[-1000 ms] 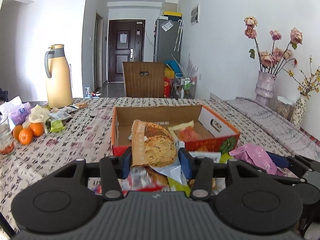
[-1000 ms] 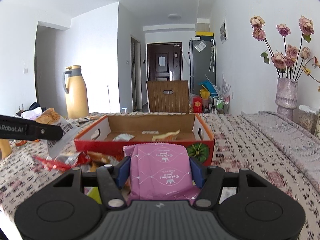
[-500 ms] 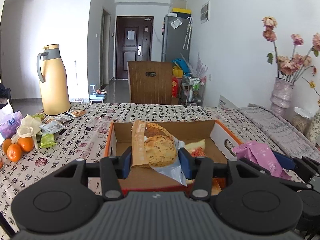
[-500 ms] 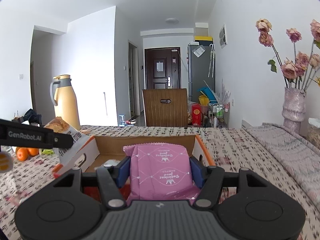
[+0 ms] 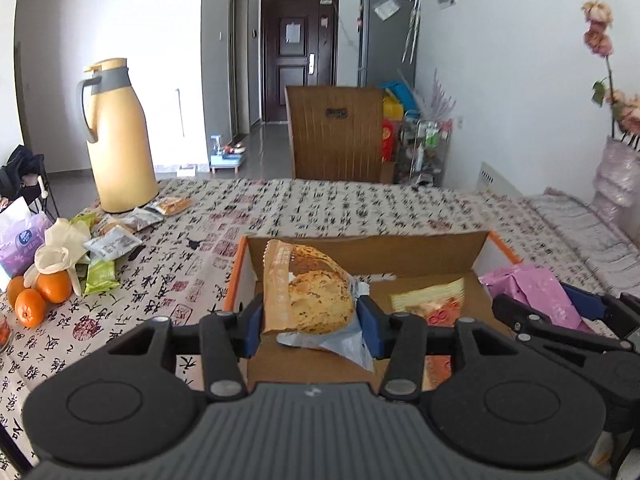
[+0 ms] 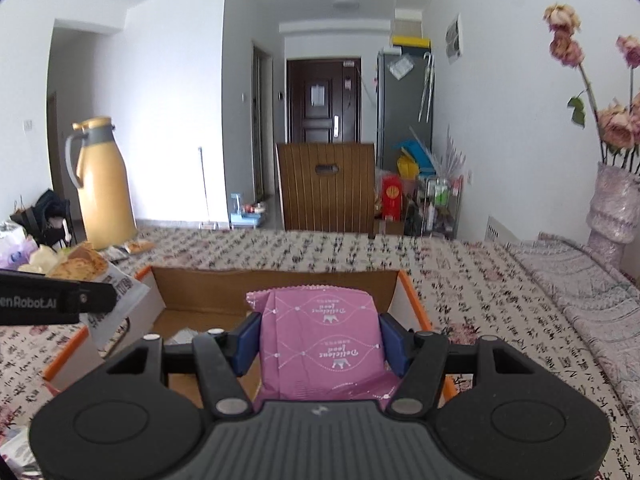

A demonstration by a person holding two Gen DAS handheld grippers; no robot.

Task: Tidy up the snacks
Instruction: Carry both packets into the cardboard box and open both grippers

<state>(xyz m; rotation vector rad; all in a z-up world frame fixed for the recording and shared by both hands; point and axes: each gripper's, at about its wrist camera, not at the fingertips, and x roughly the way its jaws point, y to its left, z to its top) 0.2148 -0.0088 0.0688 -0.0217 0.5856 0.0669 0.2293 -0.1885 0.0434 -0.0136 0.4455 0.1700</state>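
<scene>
My left gripper (image 5: 310, 322) is shut on a bread snack packet (image 5: 308, 296), held over the open cardboard box (image 5: 360, 246) with orange edges. An orange-red snack packet (image 5: 434, 300) lies inside the box. My right gripper (image 6: 320, 338) is shut on a pink snack packet (image 6: 320, 344), also above the box (image 6: 276, 284). In the left wrist view the right gripper (image 5: 560, 312) and its pink packet (image 5: 532, 292) hang at the box's right edge. In the right wrist view the left gripper's finger (image 6: 56, 302) and its bread packet (image 6: 84, 266) show at the left.
A yellow thermos jug (image 5: 118, 136) stands at the far left of the patterned tablecloth (image 5: 320, 204). Loose snack packets (image 5: 116, 240), oranges (image 5: 36, 296) and a tissue pack (image 5: 20, 236) lie at the left. A vase of dried roses (image 6: 614, 200) stands at the right; a wooden chair back (image 5: 336, 136) is beyond.
Both grippers have moved forward with their packets, from in front of the box to above its inside. The pile of snacks near the front edge has dropped out of view.
</scene>
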